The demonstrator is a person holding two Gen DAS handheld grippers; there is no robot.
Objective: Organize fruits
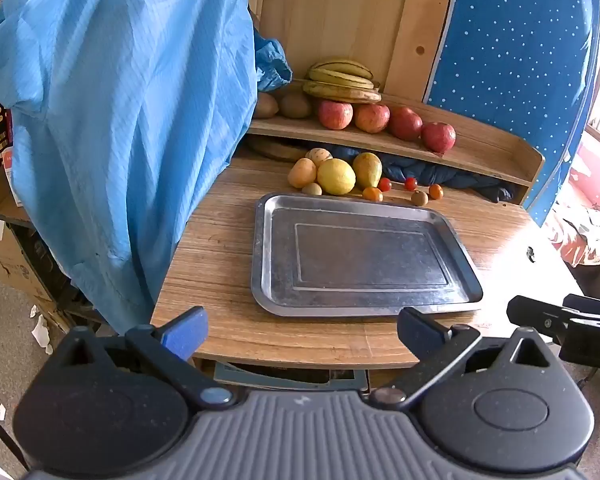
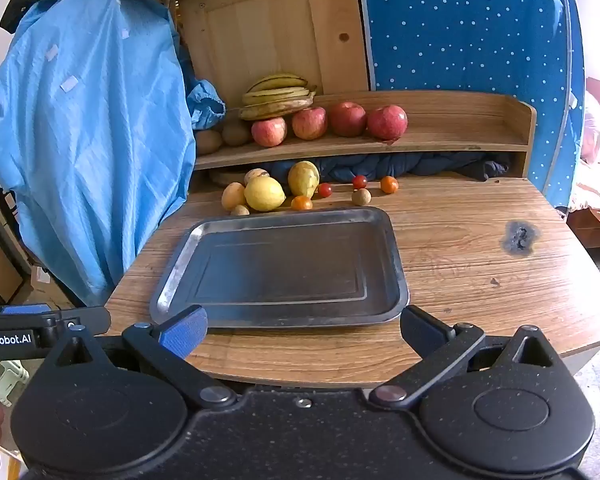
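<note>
Four red apples on the shelf, one steel tray on my wood-grain bench, perhaps five bananas; my left hand-held gripper and right hand-held gripper gape wide, empty.

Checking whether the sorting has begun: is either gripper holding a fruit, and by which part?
Nothing is held. The left gripper and right gripper both have jaws wide open with nothing between them, near the empty tray.

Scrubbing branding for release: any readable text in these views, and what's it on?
"enRobot.AI", first letter cut off: side of the left gripper, seen in the right wrist view.
"DA", cut off by the frame edge: side of the right gripper, seen in the left wrist view.
Print on the cardboard boxes at far left: too blurred to read.
</note>
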